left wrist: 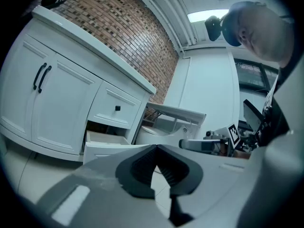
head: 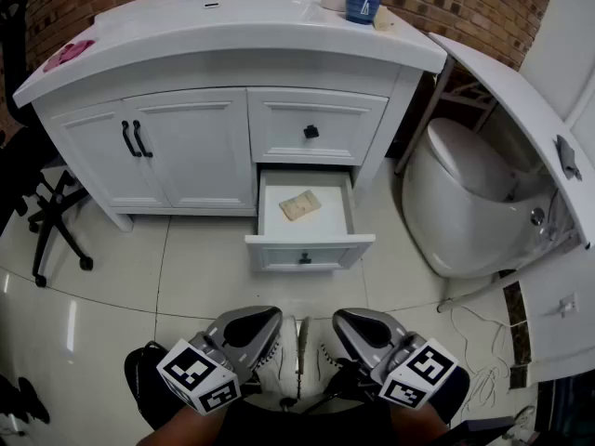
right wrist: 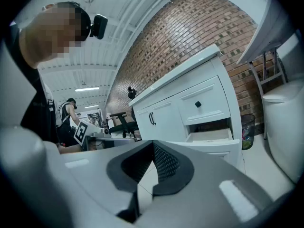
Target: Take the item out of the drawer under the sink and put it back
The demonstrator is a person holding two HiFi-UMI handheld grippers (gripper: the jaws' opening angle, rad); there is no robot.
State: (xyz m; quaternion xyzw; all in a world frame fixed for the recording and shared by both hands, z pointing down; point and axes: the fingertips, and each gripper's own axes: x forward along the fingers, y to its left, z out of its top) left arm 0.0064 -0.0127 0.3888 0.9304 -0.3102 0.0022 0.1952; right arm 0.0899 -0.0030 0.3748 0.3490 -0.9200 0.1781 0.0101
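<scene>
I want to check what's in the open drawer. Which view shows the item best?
The head view: it looks down into the drawer onto the tan item. Both gripper views catch the drawer side-on, its contents hidden.

Looking like a bathroom mock-up in a lab/office: sink vanity standing w/ toilet right of it, brick wall behind it (office chair sitting left of it).

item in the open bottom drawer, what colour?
The item is tan; head view shows it best.
</scene>
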